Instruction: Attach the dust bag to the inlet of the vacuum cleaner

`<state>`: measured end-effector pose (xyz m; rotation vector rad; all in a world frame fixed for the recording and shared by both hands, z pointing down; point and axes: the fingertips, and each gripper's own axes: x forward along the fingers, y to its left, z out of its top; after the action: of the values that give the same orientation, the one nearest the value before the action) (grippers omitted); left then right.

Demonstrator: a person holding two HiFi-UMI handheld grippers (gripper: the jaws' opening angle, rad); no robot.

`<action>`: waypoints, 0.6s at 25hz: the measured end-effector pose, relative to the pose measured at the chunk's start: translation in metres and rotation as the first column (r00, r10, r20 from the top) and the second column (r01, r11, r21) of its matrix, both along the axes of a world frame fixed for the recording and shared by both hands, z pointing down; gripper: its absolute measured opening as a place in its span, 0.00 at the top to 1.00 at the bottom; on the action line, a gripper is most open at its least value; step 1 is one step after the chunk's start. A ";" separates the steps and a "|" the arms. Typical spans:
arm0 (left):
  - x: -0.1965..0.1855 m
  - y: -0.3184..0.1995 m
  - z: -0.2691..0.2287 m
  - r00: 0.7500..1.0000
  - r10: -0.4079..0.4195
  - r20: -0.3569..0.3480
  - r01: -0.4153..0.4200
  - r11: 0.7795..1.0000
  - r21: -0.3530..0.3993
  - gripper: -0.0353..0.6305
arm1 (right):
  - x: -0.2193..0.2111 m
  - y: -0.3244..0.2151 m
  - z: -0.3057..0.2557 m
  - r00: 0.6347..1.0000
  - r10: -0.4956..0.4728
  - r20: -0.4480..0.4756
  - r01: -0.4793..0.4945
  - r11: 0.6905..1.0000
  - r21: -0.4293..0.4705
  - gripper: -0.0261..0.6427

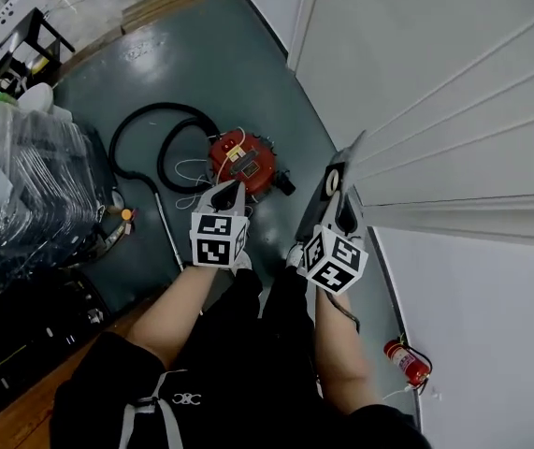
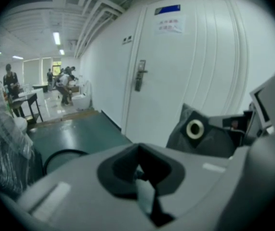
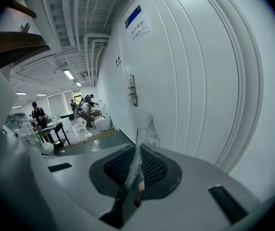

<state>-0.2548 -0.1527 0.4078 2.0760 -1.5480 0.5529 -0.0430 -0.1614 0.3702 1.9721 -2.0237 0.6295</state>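
Observation:
In the head view a red round vacuum cleaner (image 1: 243, 162) sits on the green floor, its black hose (image 1: 140, 138) looped to its left. My left gripper (image 1: 230, 188) hovers just in front of the vacuum, shut and empty; in its own view the jaws (image 2: 144, 189) meet with nothing held. My right gripper (image 1: 339, 215) is shut on the lower edge of the grey dust bag (image 1: 335, 195), which has a round collar opening. The left gripper view shows that bag (image 2: 200, 134) at right, its ring facing the camera. The right gripper view shows the right gripper (image 3: 136, 177) pinching the thin bag edge (image 3: 144, 134).
A white door and wall (image 1: 435, 92) run close along the right. A red fire extinguisher (image 1: 407, 361) lies by the wall near my feet. A plastic-wrapped stack (image 1: 23, 195) stands at left, a metal wand (image 1: 165, 227) lies beside it. People stand far back (image 2: 62, 83).

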 end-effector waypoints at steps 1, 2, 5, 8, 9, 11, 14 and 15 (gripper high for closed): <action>0.000 -0.001 0.013 1.000 -0.003 0.001 0.003 1.000 -0.018 0.95 | 0.004 0.000 0.012 1.000 0.006 -0.004 -0.006 1.000 -0.014 0.94; -0.001 -0.002 0.026 1.000 -0.005 0.002 0.005 1.000 -0.030 0.95 | 0.007 0.000 0.026 1.000 0.012 -0.005 -0.013 0.999 -0.030 0.94; -0.003 -0.007 0.066 1.000 -0.002 0.020 0.004 0.998 -0.057 0.95 | 0.015 0.002 0.073 1.000 0.028 -0.008 -0.028 0.996 -0.089 0.94; -0.001 -0.015 0.109 0.999 -0.004 0.035 0.007 0.997 -0.078 0.95 | 0.021 0.001 0.122 0.999 0.030 -0.015 -0.032 0.990 -0.138 0.94; -0.001 -0.018 0.123 0.999 -0.005 0.043 0.008 0.997 -0.080 0.95 | 0.021 -0.001 0.139 0.999 0.031 -0.014 -0.032 0.988 -0.149 0.94; -0.002 -0.023 0.150 0.998 -0.004 0.064 0.009 0.996 -0.085 0.95 | 0.021 -0.002 0.171 0.999 0.035 -0.009 -0.036 0.984 -0.173 0.94; -0.006 -0.028 0.187 0.995 -0.006 0.095 0.015 0.995 -0.098 0.94 | 0.019 -0.004 0.215 0.999 0.037 -0.003 -0.037 0.977 -0.211 0.94; -0.008 -0.031 0.198 0.995 -0.007 0.104 0.017 0.994 -0.104 0.94 | 0.018 -0.006 0.228 0.999 0.038 -0.002 -0.037 0.975 -0.218 0.94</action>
<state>-0.2627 -0.1833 0.6061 1.9863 -1.5533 0.7316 -0.0253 -0.1672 0.5977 1.8846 -1.8341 0.8242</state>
